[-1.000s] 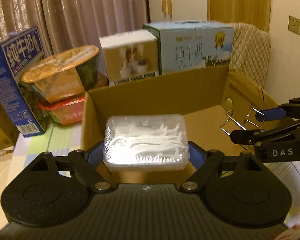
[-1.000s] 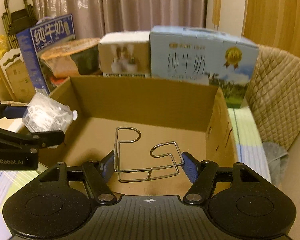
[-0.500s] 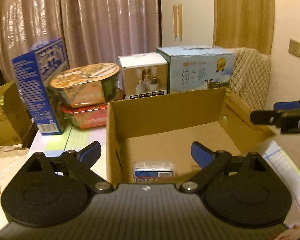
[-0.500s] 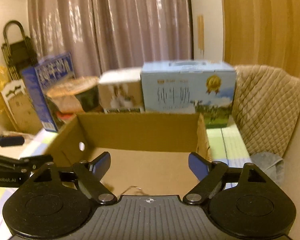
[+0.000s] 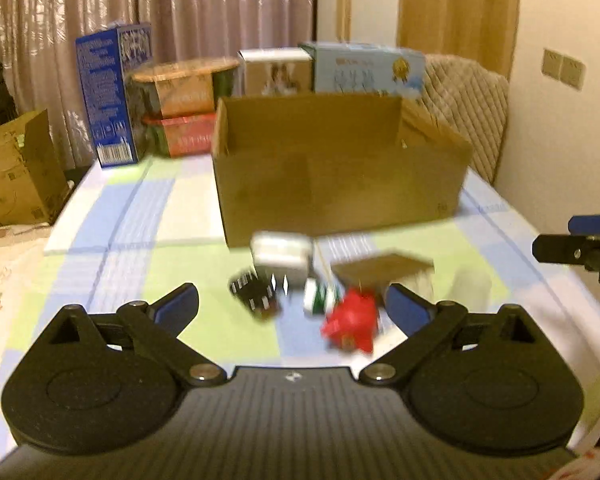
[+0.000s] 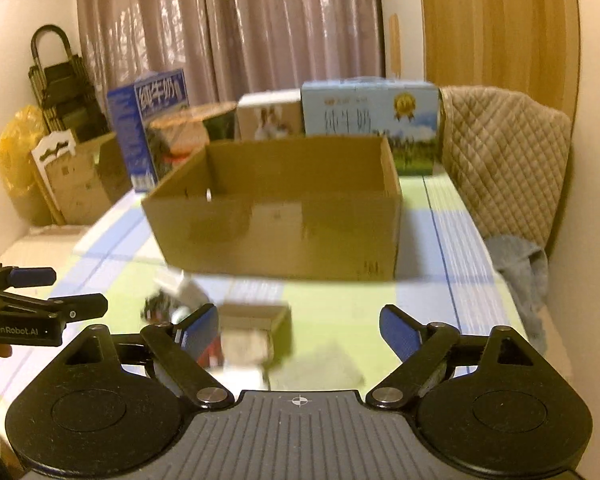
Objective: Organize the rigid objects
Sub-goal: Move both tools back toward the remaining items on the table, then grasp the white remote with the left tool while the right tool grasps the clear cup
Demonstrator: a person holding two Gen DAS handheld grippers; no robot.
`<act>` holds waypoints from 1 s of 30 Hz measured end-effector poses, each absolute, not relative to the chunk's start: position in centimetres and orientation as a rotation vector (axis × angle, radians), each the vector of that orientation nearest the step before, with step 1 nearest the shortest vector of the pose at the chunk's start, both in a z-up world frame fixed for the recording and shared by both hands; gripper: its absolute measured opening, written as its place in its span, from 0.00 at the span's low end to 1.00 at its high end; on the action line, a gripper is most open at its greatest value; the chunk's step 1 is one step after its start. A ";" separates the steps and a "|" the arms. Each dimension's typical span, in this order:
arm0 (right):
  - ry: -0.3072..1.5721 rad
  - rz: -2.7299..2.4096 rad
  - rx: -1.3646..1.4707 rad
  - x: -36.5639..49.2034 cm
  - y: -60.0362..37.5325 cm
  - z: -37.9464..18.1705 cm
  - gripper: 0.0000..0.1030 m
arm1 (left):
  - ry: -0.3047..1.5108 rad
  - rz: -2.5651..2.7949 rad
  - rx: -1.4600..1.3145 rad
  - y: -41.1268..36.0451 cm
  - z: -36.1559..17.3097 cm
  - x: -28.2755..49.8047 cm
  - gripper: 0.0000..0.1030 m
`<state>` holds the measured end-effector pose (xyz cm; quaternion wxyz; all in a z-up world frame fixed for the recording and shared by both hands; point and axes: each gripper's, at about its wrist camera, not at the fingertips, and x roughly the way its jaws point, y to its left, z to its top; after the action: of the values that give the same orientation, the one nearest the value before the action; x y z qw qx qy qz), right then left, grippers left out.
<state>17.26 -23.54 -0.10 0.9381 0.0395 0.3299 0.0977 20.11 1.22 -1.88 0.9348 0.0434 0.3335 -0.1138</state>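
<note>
The open cardboard box (image 5: 340,196) (image 6: 276,236) stands at the middle of the checked table, and its inside is hidden from here. In front of it lies a blurred cluster: a white box (image 5: 282,256), a black item (image 5: 254,294), a green-and-white item (image 5: 318,298), a red item (image 5: 352,320) and a brown-topped box (image 5: 380,270) (image 6: 252,328). My left gripper (image 5: 290,304) (image 6: 66,291) hangs above this cluster, jaws opening with nothing between them. To its right, my right gripper (image 6: 300,324) (image 5: 568,236) is also opening and holds nothing.
Behind the box stand a blue milk carton (image 5: 114,96), stacked noodle bowls (image 5: 182,108), a white box (image 5: 278,70) and a light-blue milk case (image 6: 370,120). A quilted chair (image 6: 504,160) with grey cloth (image 6: 520,264) is on the right. Cardboard boxes (image 5: 16,172) sit off the table's left edge.
The left gripper let go of the floss-pick box and the right of the wire rack, both inside the cardboard box. Both grippers then drew back towards me and now hang before its front wall.
</note>
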 end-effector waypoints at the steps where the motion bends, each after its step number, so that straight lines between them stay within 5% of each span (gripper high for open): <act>1: 0.684 0.199 0.079 16.8 -23.6 -0.7 0.83 | 0.688 -0.243 0.089 1.1 -2.5 19.7 0.95; 14: 0.744 0.209 -0.002 17.2 -24.5 -5.6 0.83 | 0.725 -0.413 0.190 -1.4 -7.8 19.2 0.94; 23: 0.778 0.223 -0.038 19.1 -25.5 -7.1 0.83 | 0.777 -0.511 0.308 -4.2 -11.4 21.5 0.83; 30: 0.784 0.264 -0.110 20.1 -25.0 -8.0 0.83 | 0.826 -0.547 0.288 -5.1 -12.3 22.9 0.59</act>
<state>20.09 -25.03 -7.95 0.9142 -0.0534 0.3806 0.1283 22.94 -5.09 -12.30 0.8698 0.1379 0.3950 -0.2617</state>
